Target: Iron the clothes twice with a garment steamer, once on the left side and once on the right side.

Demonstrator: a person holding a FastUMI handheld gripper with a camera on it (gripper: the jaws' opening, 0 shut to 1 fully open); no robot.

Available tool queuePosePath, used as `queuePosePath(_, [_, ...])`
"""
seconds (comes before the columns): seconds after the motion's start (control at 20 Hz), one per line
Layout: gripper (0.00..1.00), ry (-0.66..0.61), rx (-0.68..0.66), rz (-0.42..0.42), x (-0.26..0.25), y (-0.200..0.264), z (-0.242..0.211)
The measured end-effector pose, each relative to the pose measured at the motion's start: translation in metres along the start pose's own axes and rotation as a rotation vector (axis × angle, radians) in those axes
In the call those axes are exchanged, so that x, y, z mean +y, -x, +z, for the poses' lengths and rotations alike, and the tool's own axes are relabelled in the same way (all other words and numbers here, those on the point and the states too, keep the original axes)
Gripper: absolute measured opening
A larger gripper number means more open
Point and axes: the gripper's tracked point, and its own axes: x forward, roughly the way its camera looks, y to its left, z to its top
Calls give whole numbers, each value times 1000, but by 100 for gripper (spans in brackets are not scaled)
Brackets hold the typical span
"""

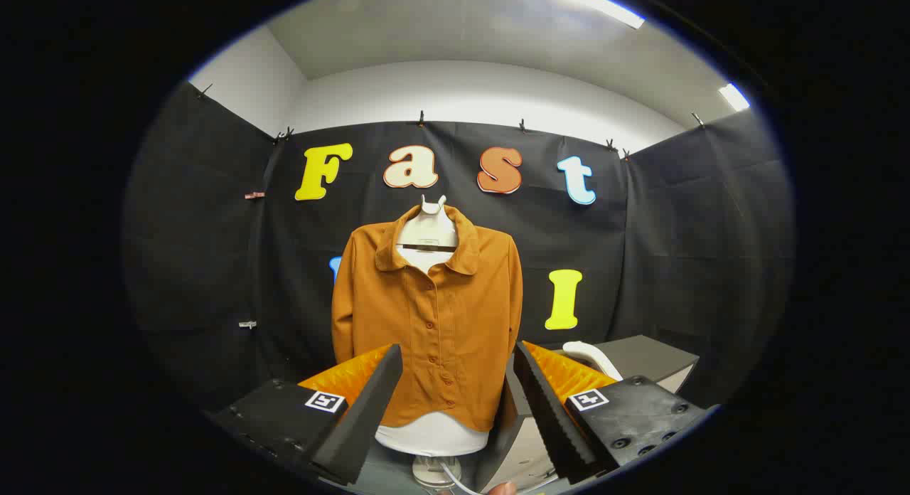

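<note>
A rust-orange button-up shirt [426, 317] hangs on a white dress form [430, 434] straight ahead, beyond my fingers. My gripper [458, 356] is open, its two fingers spread wide apart with nothing between them. A white curved piece, apparently the garment steamer's handle [591, 355], pokes up behind the right finger, resting on a grey box. A thin white cord [455, 481] trails below the dress form's base.
A grey box [643, 360] stands to the right of the shirt, partly hidden by the right finger. Black cloth walls close the booth on three sides. A fingertip of a person [503, 488] peeks in beneath the fingers.
</note>
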Motion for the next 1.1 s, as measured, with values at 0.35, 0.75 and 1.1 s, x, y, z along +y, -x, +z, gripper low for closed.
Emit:
queuePosePath(0.35, [98,4,-4,-15,-8,1,4])
queuePosePath(0.75, [98,5,-6,-27,-9,2,7])
queuePosePath(1.1, [98,1,-18,-59,-19,5,13])
